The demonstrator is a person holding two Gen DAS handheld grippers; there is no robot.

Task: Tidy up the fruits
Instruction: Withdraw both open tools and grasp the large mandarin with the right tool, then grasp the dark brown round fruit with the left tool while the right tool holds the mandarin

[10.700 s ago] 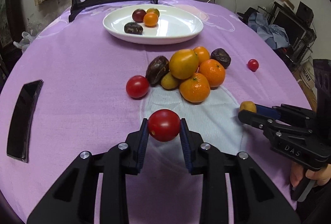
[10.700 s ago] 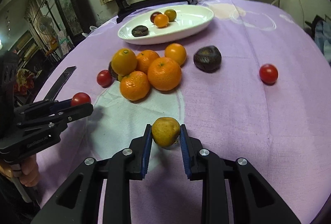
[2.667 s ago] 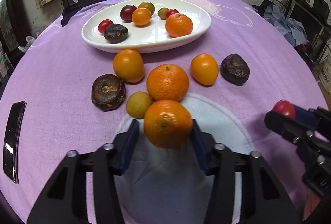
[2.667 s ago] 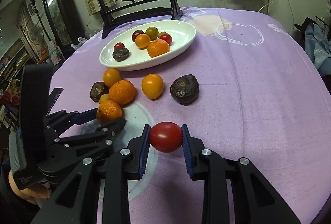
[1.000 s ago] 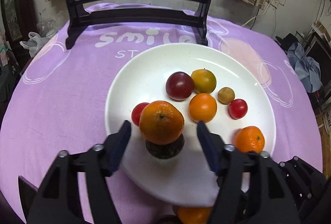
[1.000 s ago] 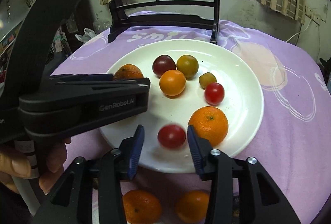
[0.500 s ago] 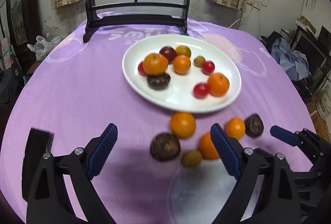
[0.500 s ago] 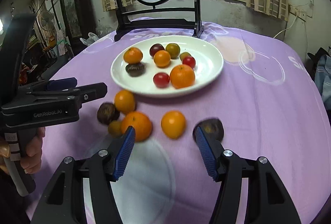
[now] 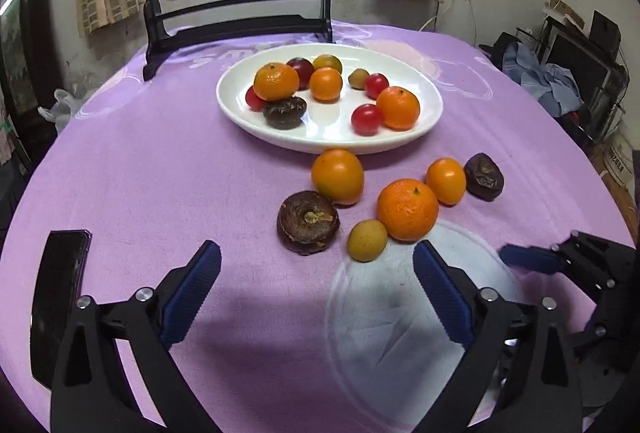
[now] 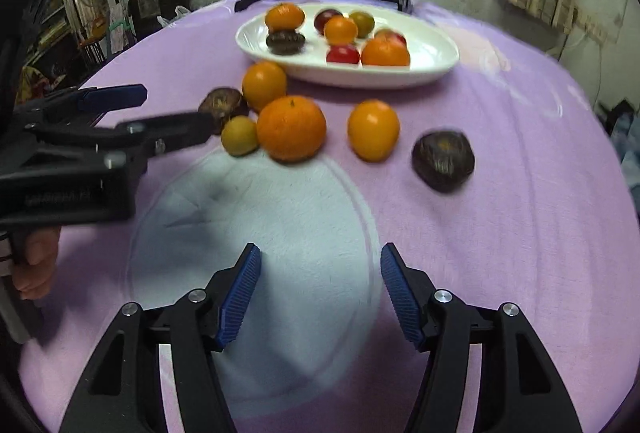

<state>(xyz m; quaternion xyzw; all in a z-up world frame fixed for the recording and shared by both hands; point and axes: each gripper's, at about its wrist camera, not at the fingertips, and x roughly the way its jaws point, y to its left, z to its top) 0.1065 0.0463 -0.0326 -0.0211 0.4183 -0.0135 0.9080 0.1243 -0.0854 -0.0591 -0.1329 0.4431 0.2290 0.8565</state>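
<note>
A round tabletop (image 9: 160,161) under a purple cloth with a pale circular print near the front fills both views; behind it stands a dark wooden chair (image 9: 236,13) with a round painted panel, with curtained windows, a stained wall and cluttered shelves around the room. At the far left edge of the cloth lies a black phone (image 9: 58,297). The left gripper (image 9: 316,269) hangs above the front of the cloth, released and empty, its jaws just having opened wide; a second ago they bracketed a mandarin right over the plate, and the gripper now sits well back from it. That mandarin (image 9: 276,81) rests on a dark wrinkled fruit at the left of the white plate (image 9: 332,143), among small tomatoes and oranges. In front of the plate six fruits remain loose: a dark brown fruit (image 9: 308,221), a smooth orange one (image 9: 338,175), a small yellow fruit (image 9: 367,239), a large mandarin (image 9: 407,209), a smaller orange (image 9: 446,180) and another dark fruit (image 9: 484,176). The right gripper (image 10: 320,285) is likewise apart and empty; the red tomato (image 9: 365,119) that lay between its jaws a second ago sits on the plate beside an orange. Nothing lies between either gripper and the loose fruit.
</note>
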